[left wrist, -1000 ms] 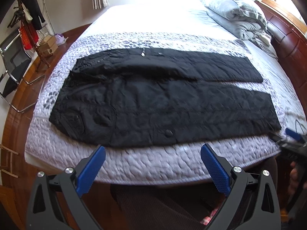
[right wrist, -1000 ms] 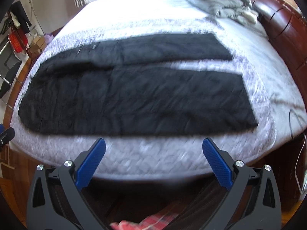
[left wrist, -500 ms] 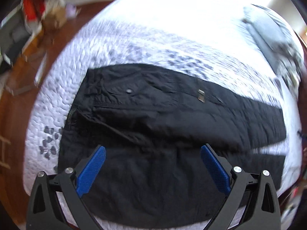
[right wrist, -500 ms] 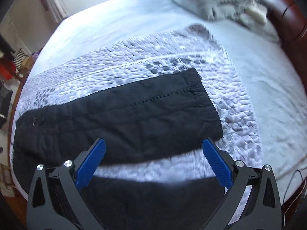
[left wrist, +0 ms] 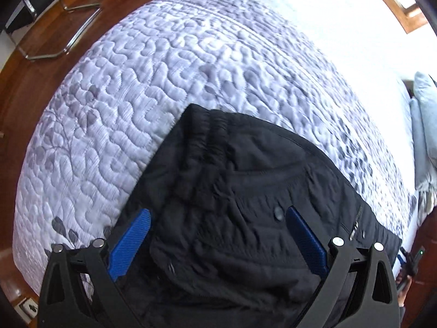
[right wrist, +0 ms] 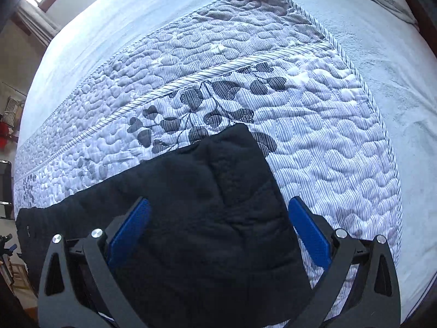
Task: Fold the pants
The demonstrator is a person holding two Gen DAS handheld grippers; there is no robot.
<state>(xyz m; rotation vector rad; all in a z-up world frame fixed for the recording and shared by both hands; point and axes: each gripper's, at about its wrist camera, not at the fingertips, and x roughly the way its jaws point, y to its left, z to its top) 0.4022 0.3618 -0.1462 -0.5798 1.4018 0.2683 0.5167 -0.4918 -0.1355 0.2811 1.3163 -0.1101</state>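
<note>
Black quilted pants lie flat on a quilted grey-white bedspread. In the left wrist view my left gripper is open, just above the waistband end, whose far corner shows ahead. In the right wrist view my right gripper is open, just above the cuff end of the far leg. The far cuff corner lies ahead. Neither gripper holds cloth.
The wooden floor and a metal chair frame lie past the bed's left side. Pillows lie at the head of the bed. A plain light sheet lies beyond the bedspread edge.
Both grippers have moved from the near bed edge out over the pants and come down close: the left over the waistband, the right over the far leg's cuff. Both stayed open.
</note>
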